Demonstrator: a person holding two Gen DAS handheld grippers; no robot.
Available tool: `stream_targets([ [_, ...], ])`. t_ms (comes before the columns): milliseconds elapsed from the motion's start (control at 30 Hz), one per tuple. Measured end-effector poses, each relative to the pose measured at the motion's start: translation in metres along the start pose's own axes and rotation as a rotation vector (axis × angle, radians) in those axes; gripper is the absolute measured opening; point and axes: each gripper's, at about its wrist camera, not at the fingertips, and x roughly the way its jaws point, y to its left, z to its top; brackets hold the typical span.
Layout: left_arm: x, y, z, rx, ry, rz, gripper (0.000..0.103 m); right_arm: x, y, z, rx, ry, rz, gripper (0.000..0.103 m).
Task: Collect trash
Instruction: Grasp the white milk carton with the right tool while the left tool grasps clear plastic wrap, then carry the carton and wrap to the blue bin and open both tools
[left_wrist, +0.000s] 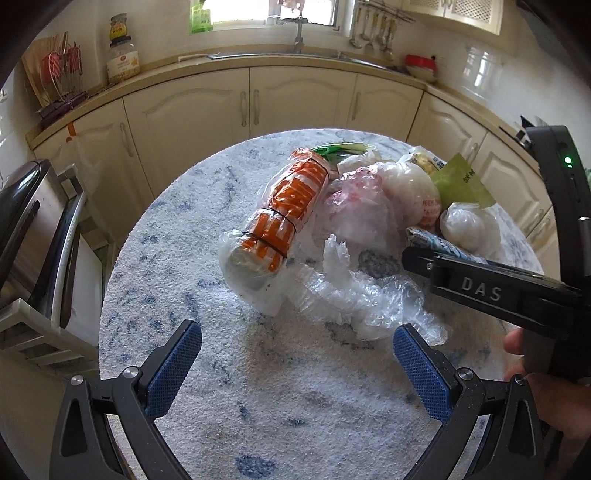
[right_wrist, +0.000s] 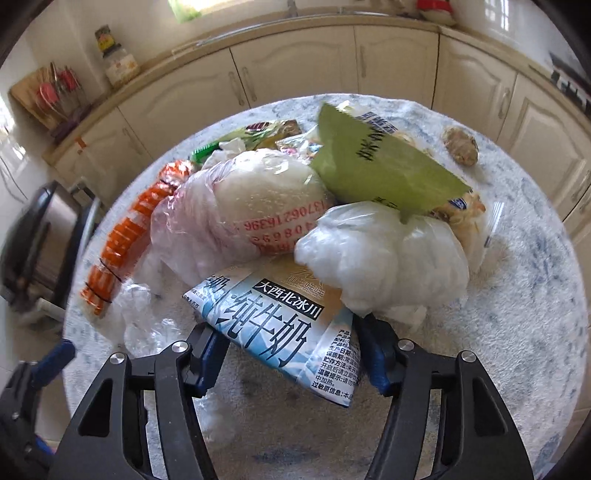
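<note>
A pile of trash lies on a round table (left_wrist: 258, 406) with a blue-speckled white cloth. My right gripper (right_wrist: 291, 354) is shut on a flattened blue-and-white milk carton (right_wrist: 284, 325) at the near side of the pile; the carton (left_wrist: 439, 243) also shows in the left wrist view, behind the right gripper (left_wrist: 410, 258). My left gripper (left_wrist: 297, 347) is open and empty just short of crumpled clear plastic film (left_wrist: 354, 295). An orange-and-white wrapped roll (left_wrist: 284, 218) lies to the left of the pile. White bagged lumps (right_wrist: 384, 258) and a green packet (right_wrist: 373, 162) lie behind the carton.
A steel pedal bin (left_wrist: 33, 236) stands left of the table. Cream kitchen cabinets (left_wrist: 303, 99) and a counter with a sink curve behind it. A brown lump (right_wrist: 460, 146) lies at the table's far right. A jar (left_wrist: 122, 55) and a utensil rack (left_wrist: 61, 77) stand on the counter.
</note>
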Motion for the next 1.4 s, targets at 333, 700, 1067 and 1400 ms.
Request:
stream_targets([
  [333, 0.029, -0.020, 0.012, -0.019, 0.050, -0.056, 0.102, -0.027, -0.036, -0.024, 0.026, -0.043, -0.013, 0.063],
  [700, 0.057, -0.043, 0.019, 0.018, 0.018, -0.061, 0.065, -0.061, -0.053, -0.046, 0.067, -0.083, 0.004, 0.063],
  [1067, 0.044, -0.027, -0.007, 0.021, 0.047, -0.228, 0.022, -0.081, -0.054, -0.073, 0.098, -0.100, 0.041, 0.063],
  [1400, -0.034, -0.038, -0.019, 0.109, -0.073, -0.272, 0.020, -0.118, -0.064, -0.093, 0.133, -0.164, 0.043, 0.063],
])
